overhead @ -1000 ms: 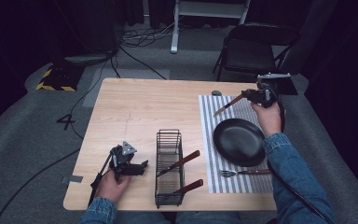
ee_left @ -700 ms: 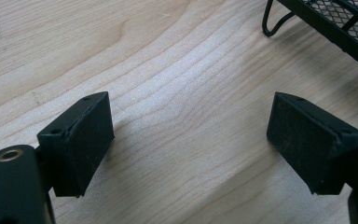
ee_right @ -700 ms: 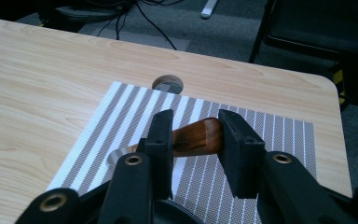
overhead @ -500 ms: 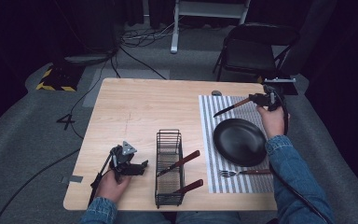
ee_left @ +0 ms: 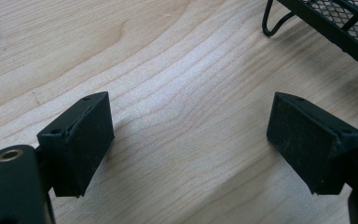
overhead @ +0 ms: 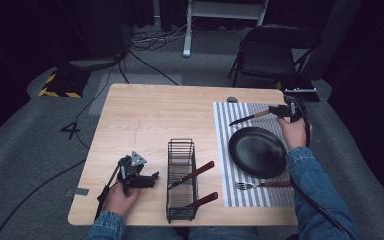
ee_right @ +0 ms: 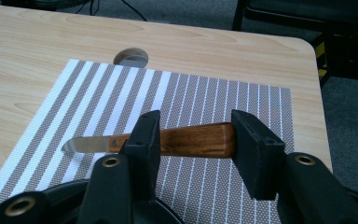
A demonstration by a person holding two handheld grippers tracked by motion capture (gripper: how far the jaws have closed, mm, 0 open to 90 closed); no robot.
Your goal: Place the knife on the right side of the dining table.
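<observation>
My right gripper hovers over the far right part of the striped placemat, just beyond the black plate. It is shut on the wooden handle of a knife, whose blade points left. In the right gripper view the knife lies across between the jaws of the right gripper, and the plate's rim shows below. A fork lies on the mat in front of the plate. My left gripper rests on the table at the near left, open and with nothing in it.
A black wire basket stands right of the left gripper, with two wooden-handled utensils in it; its corner shows in the left gripper view. A round cable hole lies beyond the mat. A chair stands behind the table.
My right gripper has shifted a little to the right with the knife, which now lies flatter over the mat. The left gripper has stayed where it was.
</observation>
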